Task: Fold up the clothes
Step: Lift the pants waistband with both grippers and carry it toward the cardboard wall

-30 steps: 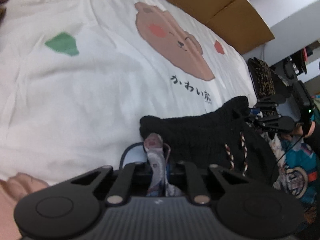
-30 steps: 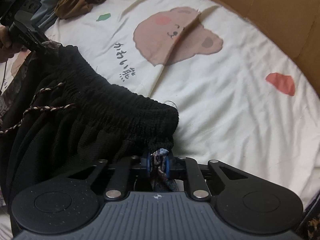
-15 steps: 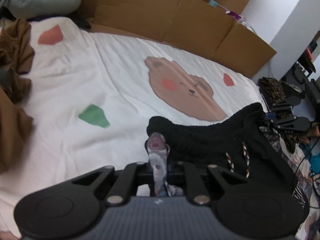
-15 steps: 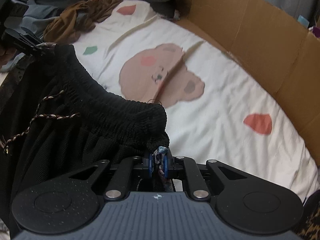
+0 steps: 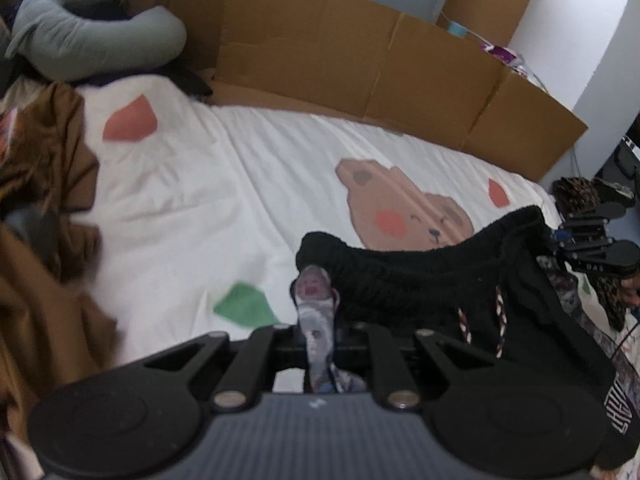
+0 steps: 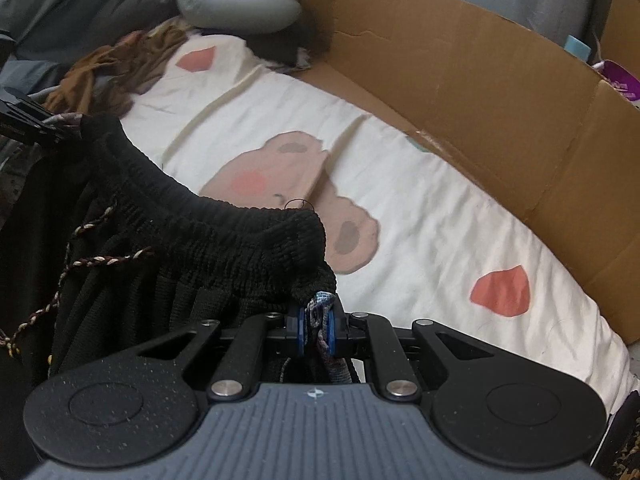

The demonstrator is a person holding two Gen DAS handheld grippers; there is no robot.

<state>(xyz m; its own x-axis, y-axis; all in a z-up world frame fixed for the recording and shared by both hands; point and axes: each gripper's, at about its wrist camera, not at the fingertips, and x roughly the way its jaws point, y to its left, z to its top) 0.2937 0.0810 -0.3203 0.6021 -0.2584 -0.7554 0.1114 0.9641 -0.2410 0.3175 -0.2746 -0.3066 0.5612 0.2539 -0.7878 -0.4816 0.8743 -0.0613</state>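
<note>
**Black shorts held up by the waistband, ready for laying out**

Left gripper (image 5: 316, 300) clenched on one end of the elastic waistband (image 5: 420, 276) of the black drawstring shorts (image 5: 500, 340); right gripper (image 6: 316, 316) clamped likewise on the opposite end. Waistband stretched between the two, slightly sagging, above the white bear-print bedsheet (image 5: 248, 208), legs hanging below, out of sight. Held this way, probably, to let the garment drop straight and flatten before lowering onto the sheet. Braided drawstring (image 6: 92, 264) dangling loose at the front. White lettering (image 5: 618, 410) on the fabric, too clipped at the frame edge to read. Brown clothes (image 5: 44, 184) heaped at the far left, cardboard panels (image 6: 460, 80) standing along the bed's far side.
</note>
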